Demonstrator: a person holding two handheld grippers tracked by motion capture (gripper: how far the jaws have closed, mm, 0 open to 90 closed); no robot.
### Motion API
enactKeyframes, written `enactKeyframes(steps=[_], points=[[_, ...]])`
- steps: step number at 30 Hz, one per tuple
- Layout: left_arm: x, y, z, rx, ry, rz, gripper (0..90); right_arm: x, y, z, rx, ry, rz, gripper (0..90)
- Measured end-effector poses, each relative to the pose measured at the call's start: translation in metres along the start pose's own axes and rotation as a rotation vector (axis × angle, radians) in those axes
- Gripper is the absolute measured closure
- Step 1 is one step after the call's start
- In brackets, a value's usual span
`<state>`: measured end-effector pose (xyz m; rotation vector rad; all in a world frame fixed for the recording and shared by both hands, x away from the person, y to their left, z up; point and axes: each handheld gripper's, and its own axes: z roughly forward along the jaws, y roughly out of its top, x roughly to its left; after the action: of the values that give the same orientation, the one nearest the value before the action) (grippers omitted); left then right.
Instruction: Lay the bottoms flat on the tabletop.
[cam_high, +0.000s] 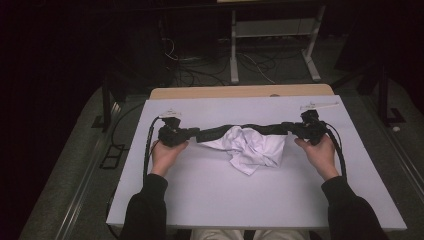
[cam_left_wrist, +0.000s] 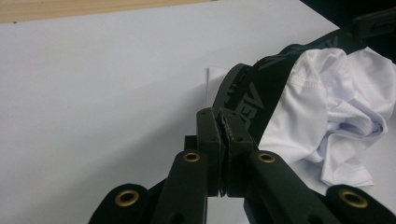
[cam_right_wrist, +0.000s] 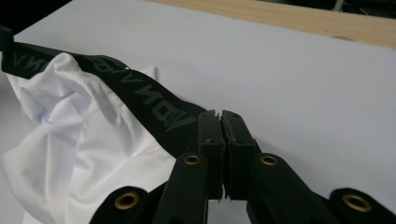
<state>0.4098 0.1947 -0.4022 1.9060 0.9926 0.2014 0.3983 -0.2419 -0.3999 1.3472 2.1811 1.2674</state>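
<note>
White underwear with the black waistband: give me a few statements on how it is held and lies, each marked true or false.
1. Both grippers are shut on the black waistband. True: the left gripper and the right gripper each pinch one end.
2. The waistband is stretched between the two grippers. True.
3. The white underwear lies neatly folded. False: its white fabric hangs crumpled below the band.
4. The underwear is over a bare wooden surface. False: it is over the white table.
5. The waistband is plain. False: it carries lettering.
</note>
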Motion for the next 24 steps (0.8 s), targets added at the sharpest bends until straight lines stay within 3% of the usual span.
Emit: enactKeyframes(steps=[4, 11, 17, 24], points=[[-0.003, 0.009, -0.005, -0.024, 0.003, 0.02, 88.0, 0.0, 0.011, -0.001, -0.01, 0.01, -0.025, 86.7], [0.003, 0.021, -0.003, -0.029, 0.024, 0.008, 88.0, -0.014, 0.035, 0.003, -0.007, 0.016, -0.003, 86.7], [0.005, 0.043, -0.006, -0.018, 0.049, 0.016, 88.0, -0.027, 0.052, 0.006, -0.044, 0.041, 0.027, 86.7], [0.007, 0.072, -0.011, -0.016, 0.107, 0.042, 88.0, -0.034, 0.075, 0.012, -0.033, 0.006, 0.024, 86.7]])
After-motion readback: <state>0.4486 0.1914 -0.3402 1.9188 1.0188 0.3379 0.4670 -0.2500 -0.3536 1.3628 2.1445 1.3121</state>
